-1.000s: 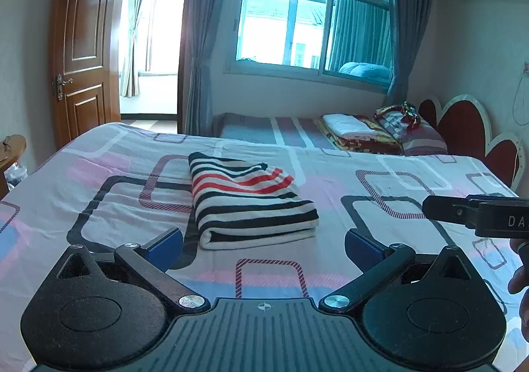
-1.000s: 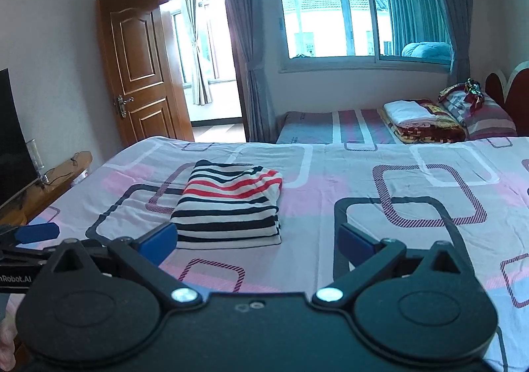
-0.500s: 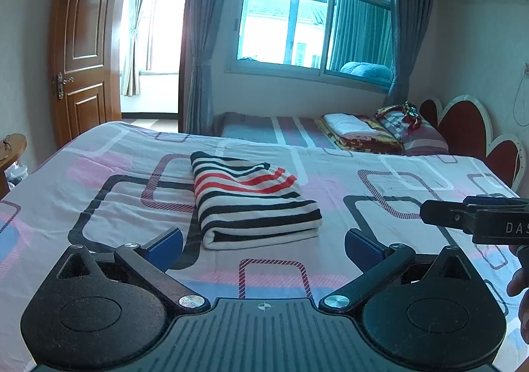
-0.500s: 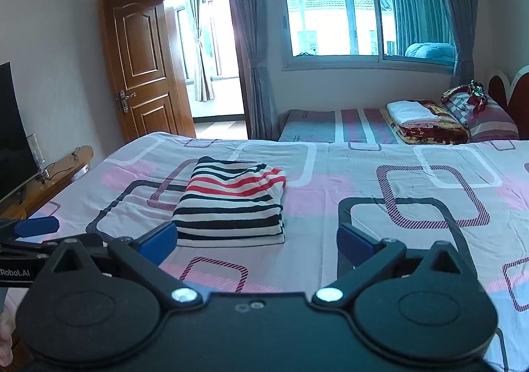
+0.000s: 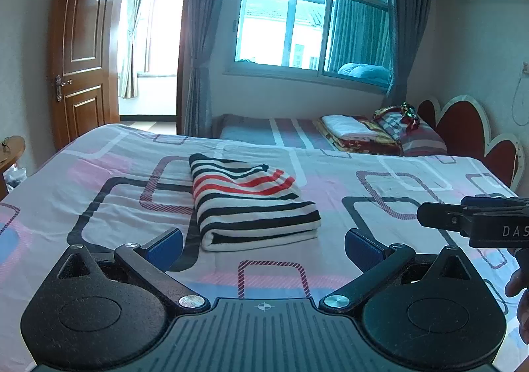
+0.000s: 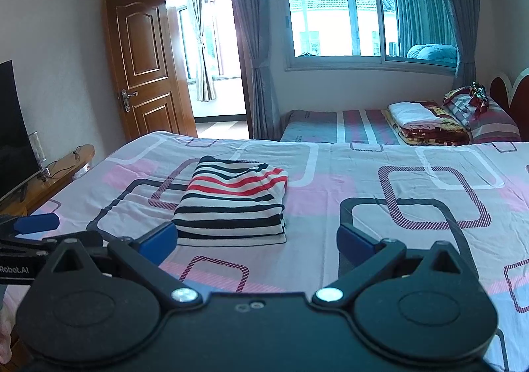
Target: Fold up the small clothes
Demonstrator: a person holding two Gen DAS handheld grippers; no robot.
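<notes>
A striped garment, black, white and red, lies folded into a neat rectangle on the patterned bed sheet. It also shows in the right wrist view. My left gripper is open and empty, just short of the garment's near edge. My right gripper is open and empty, near the garment's front right corner. The right gripper's body shows at the right edge of the left wrist view, and the left gripper's blue fingertip at the left edge of the right wrist view.
A second bed with folded blankets and a pillow stands under the window. A wooden door stands open at the left. A TV on a wooden stand is beside the bed's left edge.
Both grippers have drifted slightly closer to the folded garment, which sits a little lower and larger in both views. Both stay open and the garment has not moved.
</notes>
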